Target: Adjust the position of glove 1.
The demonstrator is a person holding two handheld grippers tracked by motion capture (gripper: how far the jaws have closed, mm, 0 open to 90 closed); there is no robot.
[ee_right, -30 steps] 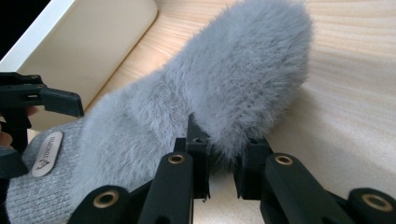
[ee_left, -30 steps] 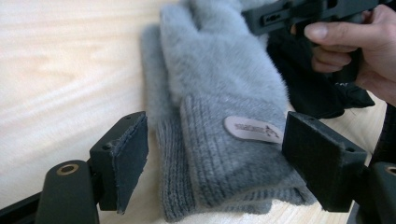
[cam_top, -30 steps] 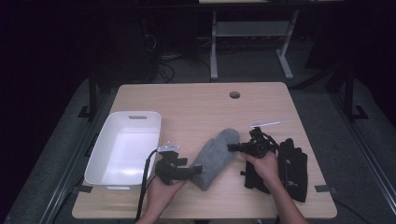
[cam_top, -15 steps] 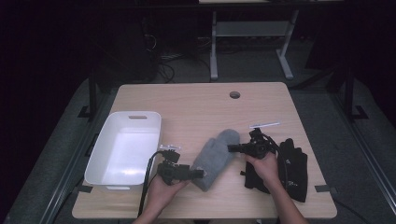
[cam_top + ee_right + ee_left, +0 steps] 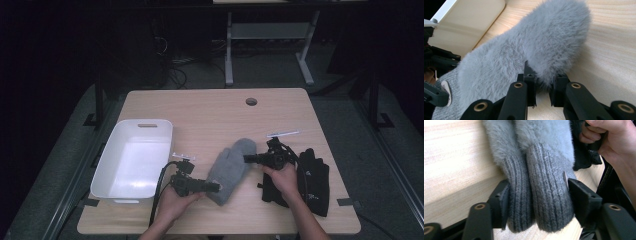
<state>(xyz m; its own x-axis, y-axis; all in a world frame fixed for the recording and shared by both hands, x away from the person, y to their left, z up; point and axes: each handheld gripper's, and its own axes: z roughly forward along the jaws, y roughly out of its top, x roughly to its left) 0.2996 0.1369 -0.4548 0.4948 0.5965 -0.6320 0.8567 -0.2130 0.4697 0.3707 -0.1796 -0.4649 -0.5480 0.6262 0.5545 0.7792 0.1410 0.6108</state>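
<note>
A pair of grey mittens (image 5: 231,168) lay stacked near the front edge of the wooden table (image 5: 210,112), just right of the white tub (image 5: 134,159), fuzzy tips pointing away from the person and ribbed cuffs toward them.

The left gripper (image 5: 216,188) sat at the cuff end of the mittens. In the left gripper view its jaws stood one on each side of the two knitted cuffs (image 5: 541,195), and they had just been closing in on them. The left pad looked to touch the ribbing and the right pad sat right at the cuff's edge beside a small tag; I could not tell whether they were pressing hard yet.

The right gripper (image 5: 246,158) came at the mittens from their right side, about midway up. In the right gripper view its jaws were drawn narrow, pinching a tuft of the furry edge (image 5: 544,82) between them.

A pair of black gloves (image 5: 312,182) lay right of the mittens, partly under the person's right hand (image 5: 283,179).
</note>
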